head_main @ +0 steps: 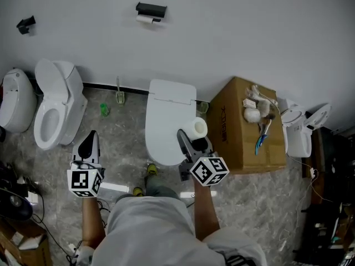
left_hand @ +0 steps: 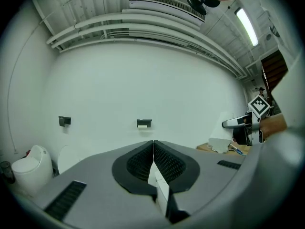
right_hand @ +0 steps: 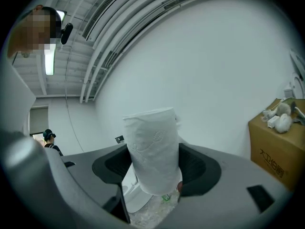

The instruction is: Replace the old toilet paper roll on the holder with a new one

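Note:
The black wall holder (head_main: 151,8) carries the old, nearly spent roll (head_main: 145,19) high on the white wall; in the left gripper view the holder (left_hand: 144,123) sits straight ahead. My right gripper (head_main: 191,136) is shut on a new white toilet paper roll (head_main: 198,128), which stands upright between the jaws (right_hand: 153,149) above the middle toilet. My left gripper (head_main: 89,144) is shut with nothing in it, and its pads meet in a line (left_hand: 153,149). Both grippers point level at the wall, still well back from the holder.
A second small black fitting (head_main: 26,24) hangs on the wall at left. Toilets stand along the wall at left (head_main: 52,107), centre (head_main: 169,118) and right (head_main: 299,129). A cardboard box (head_main: 233,126) with small items on top is right of the centre toilet. Cables lie at the lower corners.

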Available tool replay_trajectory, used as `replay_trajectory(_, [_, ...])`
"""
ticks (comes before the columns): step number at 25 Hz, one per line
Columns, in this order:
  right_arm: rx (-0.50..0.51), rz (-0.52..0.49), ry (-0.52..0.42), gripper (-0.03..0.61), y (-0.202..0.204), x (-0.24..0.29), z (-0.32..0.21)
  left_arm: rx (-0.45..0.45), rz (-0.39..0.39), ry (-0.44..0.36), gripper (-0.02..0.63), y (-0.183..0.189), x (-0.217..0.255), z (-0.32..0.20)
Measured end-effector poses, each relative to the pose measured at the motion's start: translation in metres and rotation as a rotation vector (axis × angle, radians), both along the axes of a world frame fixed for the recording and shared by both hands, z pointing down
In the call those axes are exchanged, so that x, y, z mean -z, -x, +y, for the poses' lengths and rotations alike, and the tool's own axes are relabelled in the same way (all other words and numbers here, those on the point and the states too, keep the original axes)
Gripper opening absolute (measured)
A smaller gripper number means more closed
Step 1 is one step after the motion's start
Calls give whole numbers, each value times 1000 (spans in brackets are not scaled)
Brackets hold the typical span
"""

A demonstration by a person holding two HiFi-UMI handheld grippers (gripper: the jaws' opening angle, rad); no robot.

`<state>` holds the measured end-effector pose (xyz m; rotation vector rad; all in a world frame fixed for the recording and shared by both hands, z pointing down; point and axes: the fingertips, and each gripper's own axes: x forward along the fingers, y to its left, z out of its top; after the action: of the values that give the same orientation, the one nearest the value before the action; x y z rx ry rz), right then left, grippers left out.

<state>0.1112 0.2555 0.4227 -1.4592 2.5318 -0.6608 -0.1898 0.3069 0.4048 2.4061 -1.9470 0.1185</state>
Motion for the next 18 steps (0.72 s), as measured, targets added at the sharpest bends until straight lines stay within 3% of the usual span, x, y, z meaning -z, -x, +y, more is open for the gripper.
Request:
replay_trajectory(12, [3, -23, -9, 305, -3, -7, -109, -28, -27, -3, 21, -15, 2, -113])
replay_trajectory(18, [1, -52, -2, 305, -22, -10, -172, -30, -83, -6, 21, -37, 11, -171])
